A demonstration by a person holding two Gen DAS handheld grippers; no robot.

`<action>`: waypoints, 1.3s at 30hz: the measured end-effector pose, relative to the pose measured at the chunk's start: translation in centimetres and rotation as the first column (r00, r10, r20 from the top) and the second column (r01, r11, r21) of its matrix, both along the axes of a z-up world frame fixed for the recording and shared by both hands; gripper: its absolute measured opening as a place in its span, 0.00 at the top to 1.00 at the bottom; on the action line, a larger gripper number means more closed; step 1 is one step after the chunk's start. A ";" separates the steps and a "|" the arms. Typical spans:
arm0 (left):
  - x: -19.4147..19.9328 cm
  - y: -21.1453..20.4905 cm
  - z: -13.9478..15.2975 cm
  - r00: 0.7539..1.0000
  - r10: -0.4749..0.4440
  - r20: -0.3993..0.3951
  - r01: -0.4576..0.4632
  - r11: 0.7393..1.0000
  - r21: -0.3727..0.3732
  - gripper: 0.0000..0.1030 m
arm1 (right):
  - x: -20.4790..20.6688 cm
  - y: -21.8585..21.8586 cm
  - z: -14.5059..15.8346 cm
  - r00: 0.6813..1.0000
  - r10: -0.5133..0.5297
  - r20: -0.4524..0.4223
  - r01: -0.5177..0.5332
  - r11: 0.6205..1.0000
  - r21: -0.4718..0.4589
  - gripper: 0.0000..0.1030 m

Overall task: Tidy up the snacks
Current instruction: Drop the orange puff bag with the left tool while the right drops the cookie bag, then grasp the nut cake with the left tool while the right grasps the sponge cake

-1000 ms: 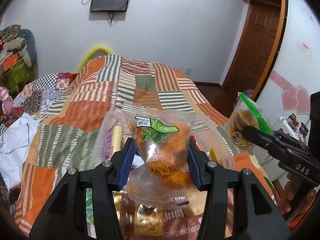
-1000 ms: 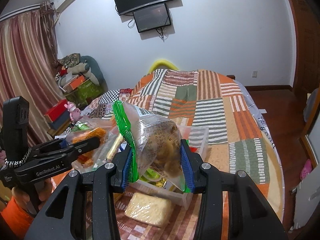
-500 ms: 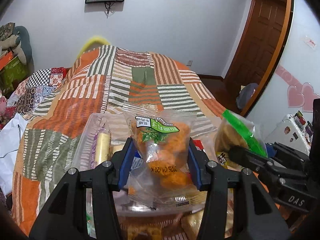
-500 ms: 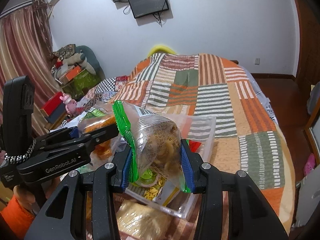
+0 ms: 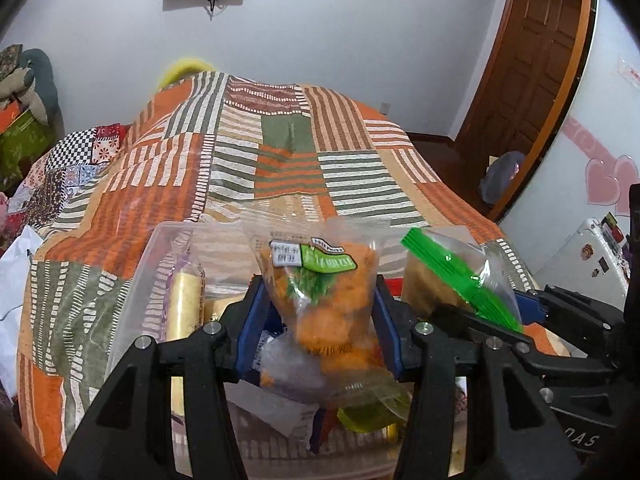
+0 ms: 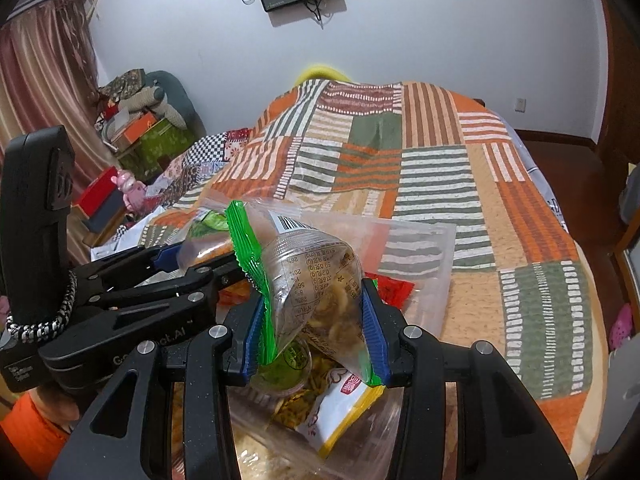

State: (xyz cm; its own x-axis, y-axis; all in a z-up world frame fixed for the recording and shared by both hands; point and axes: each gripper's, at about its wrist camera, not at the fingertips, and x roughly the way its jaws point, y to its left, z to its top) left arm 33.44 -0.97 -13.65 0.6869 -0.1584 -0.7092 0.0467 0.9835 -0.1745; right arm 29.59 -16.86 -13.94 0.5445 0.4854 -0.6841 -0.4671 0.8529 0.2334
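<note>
My left gripper is shut on a clear packet of orange snacks with a green label, held over a clear plastic bin on the bed. My right gripper is shut on a clear snack bag with a green edge, also over the bin. In the left wrist view the right gripper and its green-edged bag are just to the right. In the right wrist view the left gripper is just to the left. The bin holds several snack packets.
A striped patchwork quilt covers the bed under the bin. A yellow roll packet stands in the bin's left side. A red packet and a yellow-white packet lie in the bin. Clutter is at the left wall, a door at the right.
Both grippers have moved forward and down over the clear bin, each still holding its packet. They have come closer together.
</note>
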 end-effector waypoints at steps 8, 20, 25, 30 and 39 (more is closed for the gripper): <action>-0.2 0.7 0.3 0.999 0.034 0.025 -0.034 0.999 -0.005 0.36 | 0.4 0.0 -0.6 1.000 0.002 -0.025 -0.002 1.000 -0.028 0.57; -3.2 1.7 2.4 0.997 0.038 0.064 -0.039 0.999 0.010 0.34 | -1.5 -1.2 1.0 1.000 -0.016 -0.007 0.016 1.000 -0.008 0.41; -5.2 2.3 3.5 0.996 0.038 0.082 -0.039 0.999 0.016 0.31 | -3.0 -1.7 2.2 1.000 -0.018 0.023 0.018 1.000 -0.009 0.40; -7.6 2.8 4.2 0.996 0.031 0.084 -0.034 0.999 0.032 0.30 | -5.5 -1.7 3.2 0.997 -0.001 0.079 0.004 0.999 -0.042 0.35; -12.1 2.9 3.3 0.999 0.001 0.048 -0.004 0.998 0.065 0.27 | -8.6 -1.0 2.8 0.993 0.042 0.110 -0.031 0.994 -0.101 0.31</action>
